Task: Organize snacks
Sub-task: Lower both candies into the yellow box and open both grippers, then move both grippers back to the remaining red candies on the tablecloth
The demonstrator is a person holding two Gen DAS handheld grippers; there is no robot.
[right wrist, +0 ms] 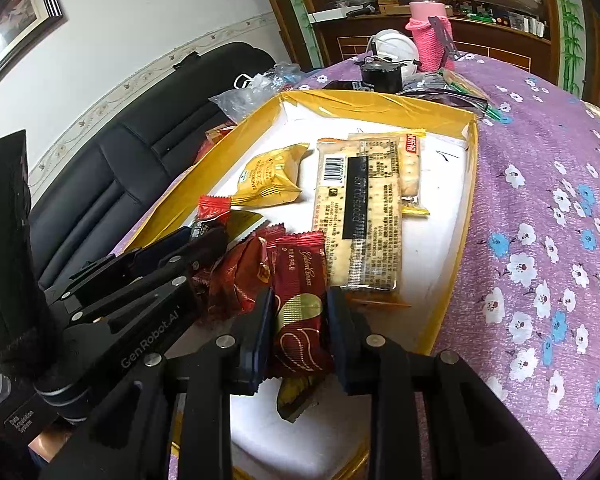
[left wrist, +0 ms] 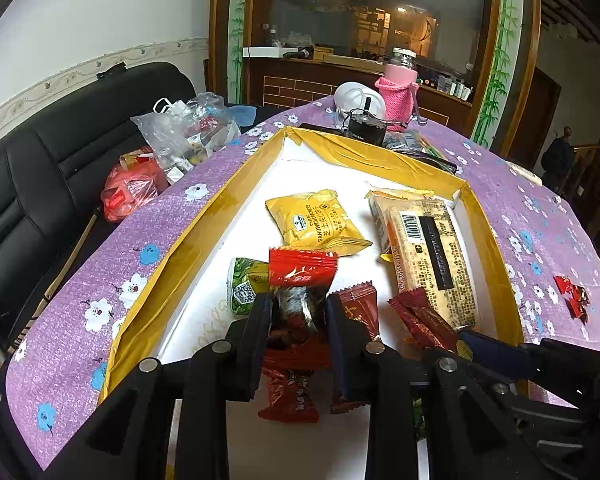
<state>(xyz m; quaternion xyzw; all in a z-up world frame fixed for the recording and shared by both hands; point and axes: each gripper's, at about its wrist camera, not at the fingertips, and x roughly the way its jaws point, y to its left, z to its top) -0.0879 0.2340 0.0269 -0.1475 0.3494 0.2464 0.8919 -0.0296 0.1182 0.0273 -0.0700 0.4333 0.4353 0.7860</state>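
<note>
Dim indoor light, strong fisheye warp, dark vignetted corners, sharp centre.

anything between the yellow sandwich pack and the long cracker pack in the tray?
Nothing: bare white tray floor separates the yellow pack from the cracker pack. Both wrist views show it.

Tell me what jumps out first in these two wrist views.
Both grippers work over the yellow-rimmed tray on the purple floral tablecloth: the left gripper clamps a red candy wrapper, the right gripper a dark red gold-printed packet. Behind them lie a yellow sandwich-biscuit pack and a long cracker sleeve.
</note>
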